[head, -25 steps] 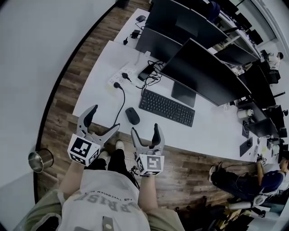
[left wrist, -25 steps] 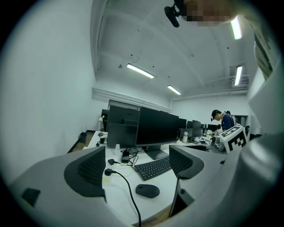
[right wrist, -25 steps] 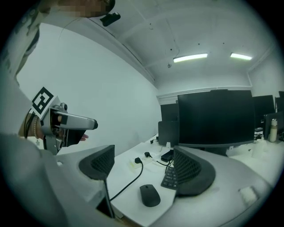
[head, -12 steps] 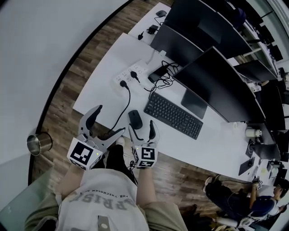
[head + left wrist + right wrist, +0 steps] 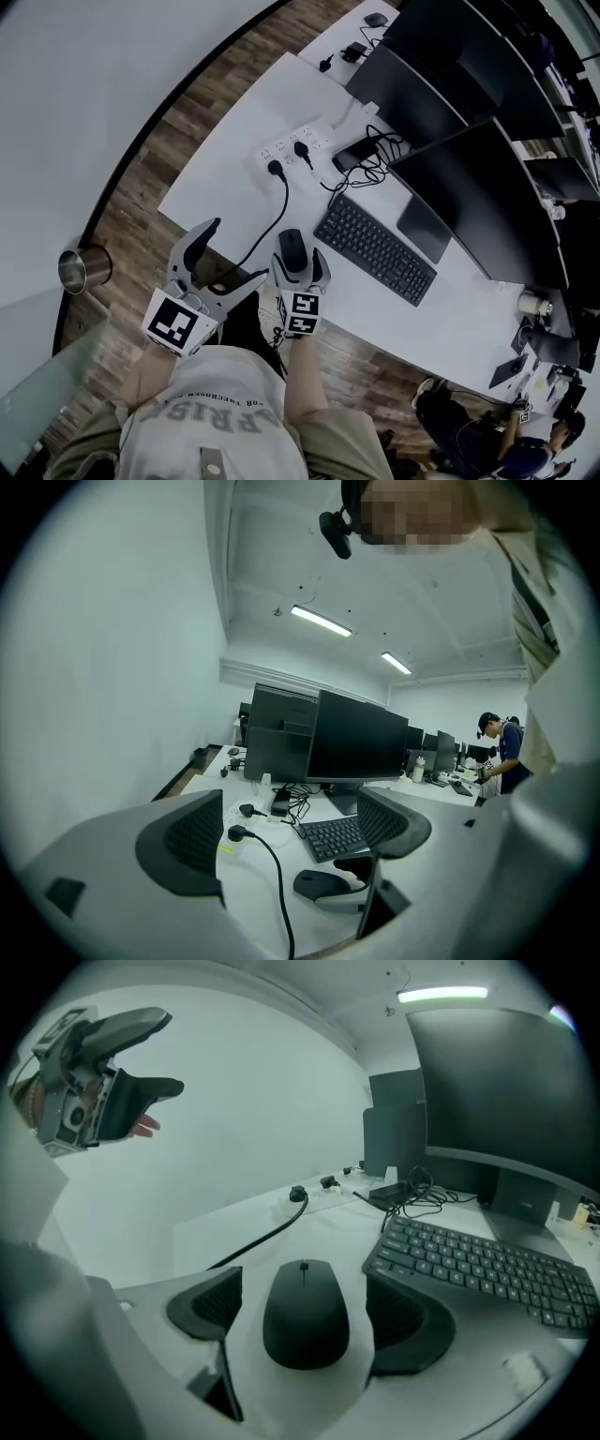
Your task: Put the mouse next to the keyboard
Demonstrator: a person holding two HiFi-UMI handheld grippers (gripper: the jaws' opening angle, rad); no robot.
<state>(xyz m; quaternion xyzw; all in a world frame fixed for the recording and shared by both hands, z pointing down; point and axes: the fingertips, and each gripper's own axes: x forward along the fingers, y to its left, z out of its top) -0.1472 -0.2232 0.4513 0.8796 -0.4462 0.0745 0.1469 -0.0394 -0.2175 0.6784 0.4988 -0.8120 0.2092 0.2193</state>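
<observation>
A black mouse [image 5: 292,247] lies on the white desk [image 5: 234,159], left of the black keyboard [image 5: 375,248] and a short gap from it. My right gripper [image 5: 300,265] is open, its jaws standing on either side of the mouse [image 5: 305,1318] with a gap on each side. The keyboard [image 5: 487,1269] runs off to the right in the right gripper view. My left gripper [image 5: 225,260] hangs open and empty over the desk's front edge, left of the mouse. In the left gripper view the mouse [image 5: 322,884] and keyboard [image 5: 330,837] show between the open jaws.
A black cable [image 5: 269,214] runs from a white power strip [image 5: 298,148] past the mouse to the desk edge. Monitors [image 5: 487,192] stand behind the keyboard, with a phone [image 5: 352,156] and tangled leads beside them. A metal bin [image 5: 77,269] stands on the wooden floor at left.
My right gripper has moved forward to the mouse, and its open jaws now flank it. The left gripper has kept its place near the desk edge. The mouse has not moved.
</observation>
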